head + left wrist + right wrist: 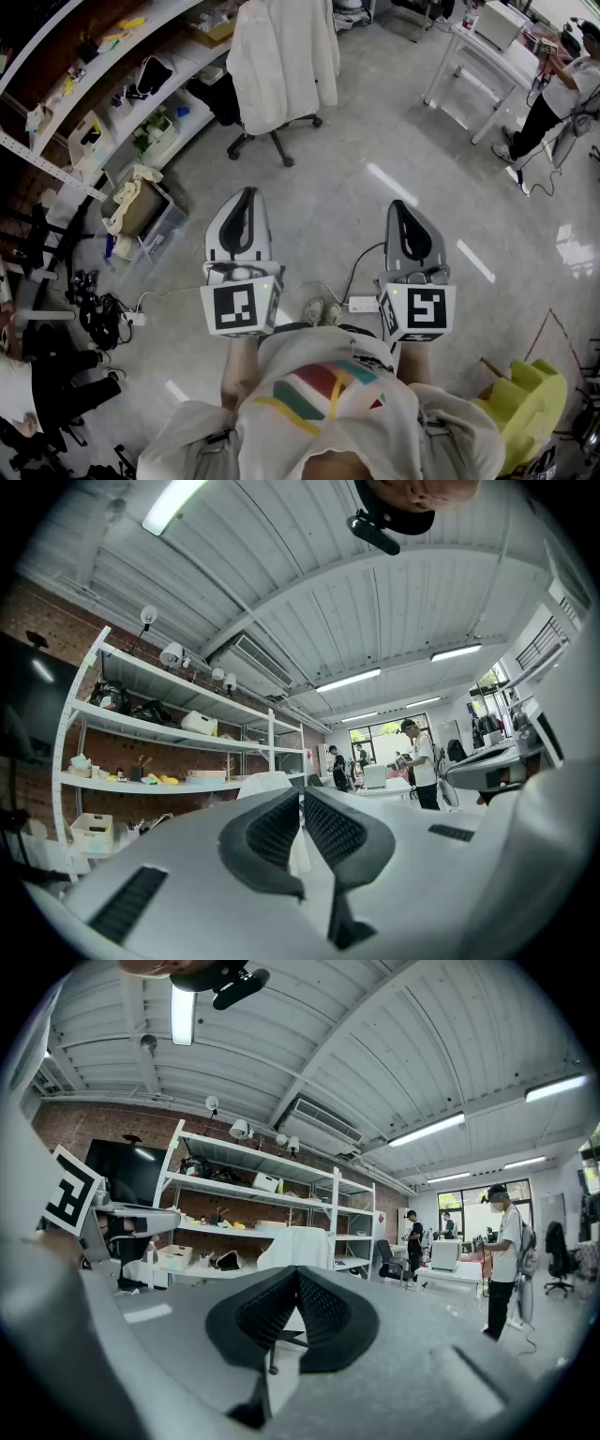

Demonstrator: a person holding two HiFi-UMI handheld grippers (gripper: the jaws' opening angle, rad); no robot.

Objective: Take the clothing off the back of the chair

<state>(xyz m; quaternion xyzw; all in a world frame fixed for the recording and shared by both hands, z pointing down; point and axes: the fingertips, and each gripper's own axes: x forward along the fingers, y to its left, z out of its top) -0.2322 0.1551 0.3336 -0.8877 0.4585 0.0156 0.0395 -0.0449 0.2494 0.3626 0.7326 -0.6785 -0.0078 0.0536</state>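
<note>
Floor: shiny grey concrete floor (356,187), with a power strip (361,304) by the feet.
Room: workshop vibe, with white shelving (122,84) on the left and a white table (487,47) far right.
Clothing: white garment (281,61) draped over the office chair (277,141), well ahead of both grippers.
Tongs: left gripper (247,192) and right gripper (398,204) both pinched closed, nothing in them.
</note>
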